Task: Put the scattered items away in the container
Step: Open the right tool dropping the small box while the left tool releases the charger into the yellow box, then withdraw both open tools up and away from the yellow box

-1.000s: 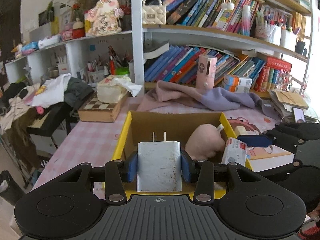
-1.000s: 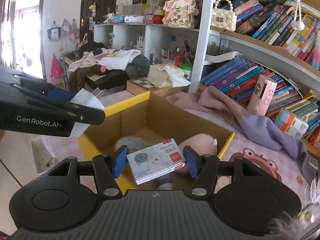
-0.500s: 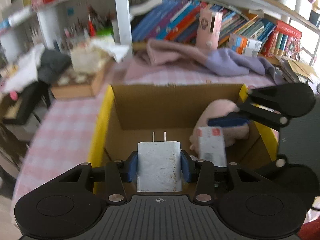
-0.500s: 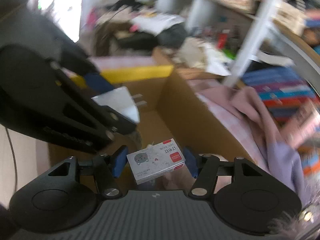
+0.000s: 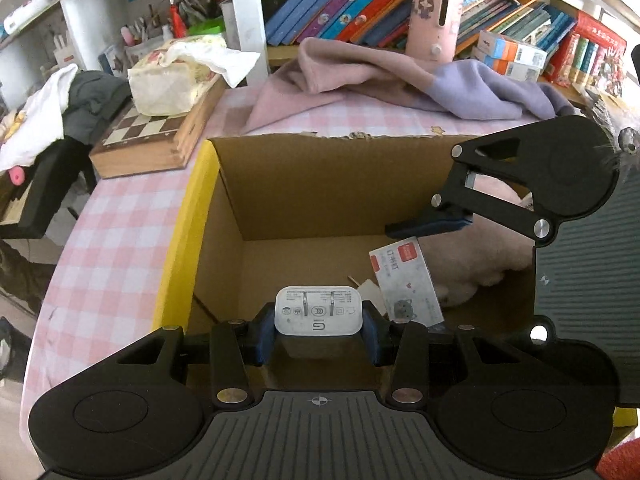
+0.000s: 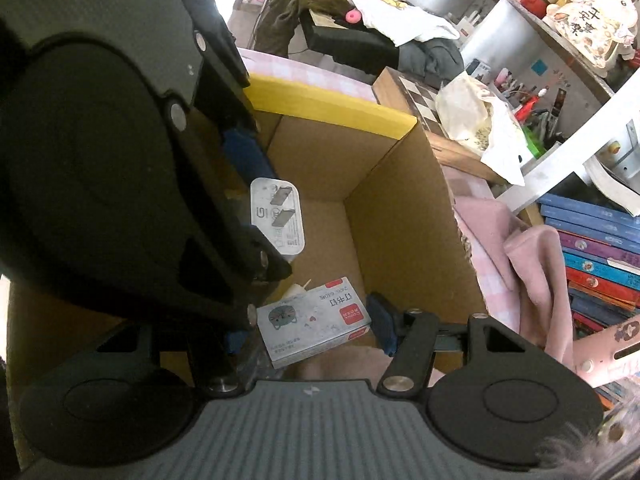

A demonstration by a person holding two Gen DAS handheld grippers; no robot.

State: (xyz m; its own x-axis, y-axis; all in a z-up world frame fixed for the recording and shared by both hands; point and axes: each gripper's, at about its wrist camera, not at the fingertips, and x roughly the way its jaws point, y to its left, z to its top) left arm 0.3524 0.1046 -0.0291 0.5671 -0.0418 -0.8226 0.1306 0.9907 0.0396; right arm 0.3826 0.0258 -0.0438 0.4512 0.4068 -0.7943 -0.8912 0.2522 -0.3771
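The cardboard box [image 5: 320, 184] is the landmark; it stands on the pink-checked surface [image 5: 120, 232]. Behind the box lie a pink-and-lilac garment [image 5: 360, 76] and a chessboard case [image 5: 148, 140] carrying a tissue pack [image 5: 172, 80].

Left claw [image 5: 319, 330]: jaws opening, white charger [image 5: 319, 314] between the pads, above the box floor.

Right claw [image 6: 308, 334]: pinching the staple box [image 6: 316, 324] over the box interior.

The left wrist view alone shows a pink plush toy [image 5: 480, 256] inside the box, partly screened by the right claw. The right wrist view alone shows the left claw's body blocking the box's left half.
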